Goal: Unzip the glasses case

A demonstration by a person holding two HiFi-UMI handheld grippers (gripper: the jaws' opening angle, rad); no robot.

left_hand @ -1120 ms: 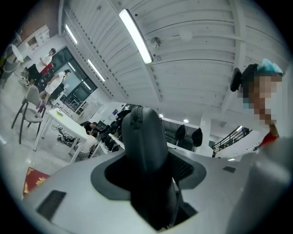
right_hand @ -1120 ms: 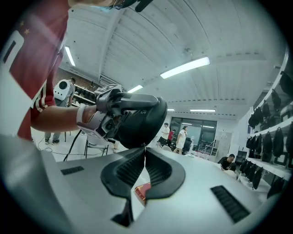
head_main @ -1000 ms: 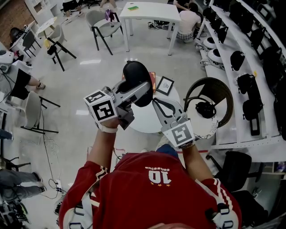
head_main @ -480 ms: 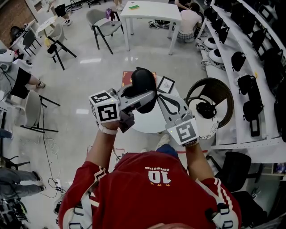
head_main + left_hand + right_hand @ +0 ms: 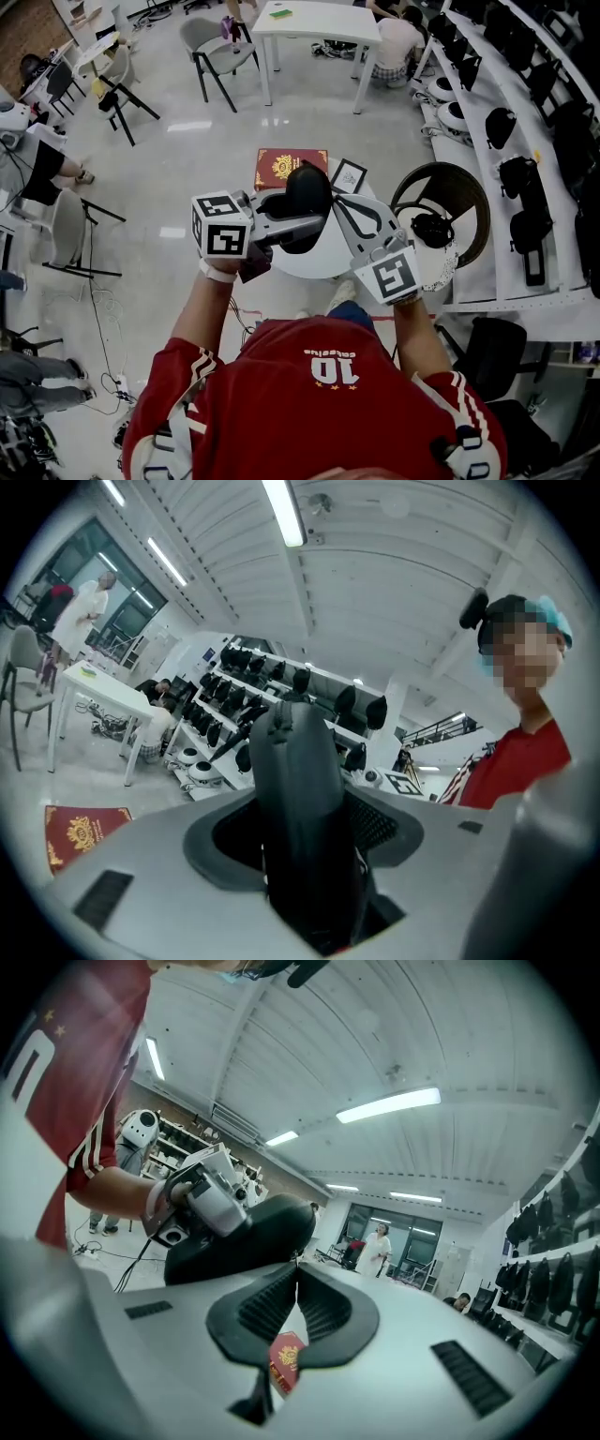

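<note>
Black case (image 5: 307, 187) is sitting clamped between the left gripper's (image 5: 314, 214) jaws. They are standing fairly wide, with the pads pressing on both its sides. We are holding it in the air over the white table (image 5: 319, 258), close to a red book (image 5: 291, 167). The right gripper (image 5: 336, 202) is pointing at the case with its jaws closed together and the tips right at the case's edge. We cannot tell whether they are pinching the zip pull.
</note>
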